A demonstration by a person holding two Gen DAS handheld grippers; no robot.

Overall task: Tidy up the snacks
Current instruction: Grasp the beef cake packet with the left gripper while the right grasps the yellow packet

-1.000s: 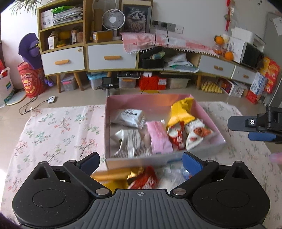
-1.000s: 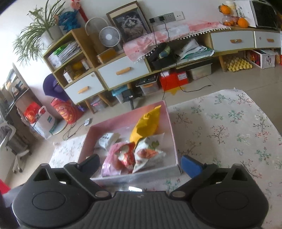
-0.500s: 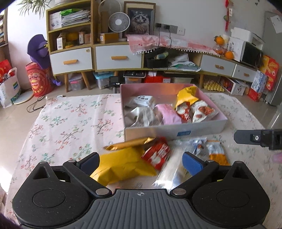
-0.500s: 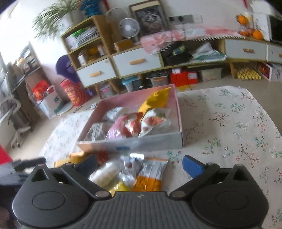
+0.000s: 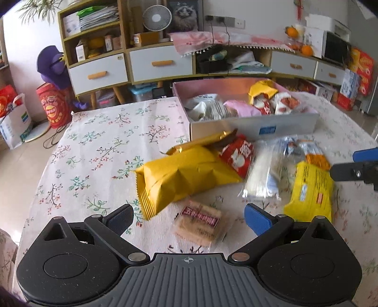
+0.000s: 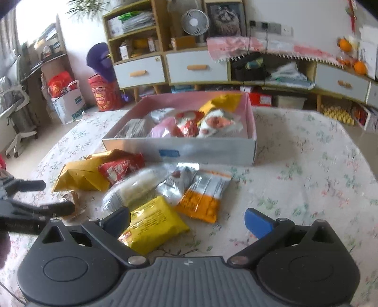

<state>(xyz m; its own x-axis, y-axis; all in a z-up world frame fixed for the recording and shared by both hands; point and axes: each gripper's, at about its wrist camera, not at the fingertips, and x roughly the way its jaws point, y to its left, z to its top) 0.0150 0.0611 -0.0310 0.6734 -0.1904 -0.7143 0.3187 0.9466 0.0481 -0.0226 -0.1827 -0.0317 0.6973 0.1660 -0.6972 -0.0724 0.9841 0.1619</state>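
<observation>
A pink-lined box [image 5: 252, 128] [image 6: 208, 147] holds several snack packs. Loose snacks lie in front of it on the floral cloth: a big yellow bag [image 5: 182, 176] [image 6: 78, 176], a red pack [image 5: 237, 154] [image 6: 120, 167], a clear white pack [image 5: 262, 174] [image 6: 132, 189], a small yellow pack [image 5: 310, 193] [image 6: 154, 223], an orange-and-white pack [image 6: 204, 196] and a biscuit pack [image 5: 200, 223]. My left gripper [image 5: 189, 218] is open and empty, with the biscuit pack between its fingers. My right gripper [image 6: 187, 220] is open and empty over the small yellow pack.
The table's floral cloth [image 5: 101, 151] stretches left of the snacks. Behind the table stand white-drawer cabinets [image 5: 160, 63], a red bag [image 5: 53, 107] and a fan [image 5: 154, 17]. The right gripper's fingers [image 5: 352, 168] show at the left wrist view's right edge.
Both grippers have pulled back from the box toward the near table edge. The loose snacks in front of the box have come into view under them.
</observation>
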